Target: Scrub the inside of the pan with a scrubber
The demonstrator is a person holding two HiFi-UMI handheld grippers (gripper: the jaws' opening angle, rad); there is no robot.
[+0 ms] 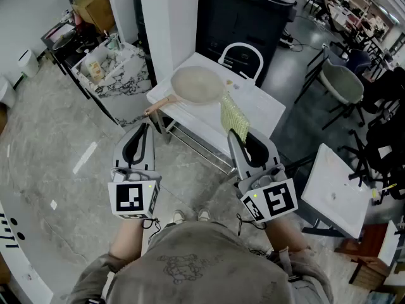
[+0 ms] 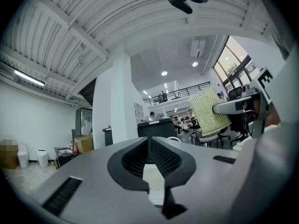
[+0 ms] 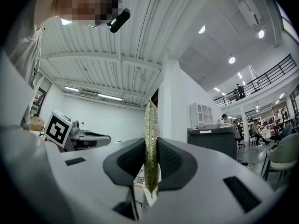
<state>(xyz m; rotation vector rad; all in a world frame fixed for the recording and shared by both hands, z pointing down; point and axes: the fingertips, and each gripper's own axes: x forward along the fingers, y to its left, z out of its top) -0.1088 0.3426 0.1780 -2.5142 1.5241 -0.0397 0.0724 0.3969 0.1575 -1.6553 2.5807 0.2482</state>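
Note:
A pale round pan [image 1: 197, 85] with a wooden handle lies on a white table [image 1: 266, 109] ahead of me. My right gripper [image 1: 237, 133] is shut on a yellow-green mesh scrubber [image 1: 233, 115], which stands up between the jaws; in the right gripper view the scrubber [image 3: 151, 143] shows edge-on, pinched between the pads. The scrubber hangs just right of the pan, above the table. My left gripper [image 1: 143, 129] is shut and holds nothing, near the tip of the pan's handle. In the left gripper view its jaws [image 2: 148, 152] meet, and the scrubber [image 2: 209, 111] appears at the right.
A white chair back [image 1: 241, 59] stands behind the table against a dark cabinet [image 1: 243, 14]. A marble-patterned stand [image 1: 117, 75] with clutter is at the left. A second white table [image 1: 338, 189] and chairs are at the right. Grey floor lies below.

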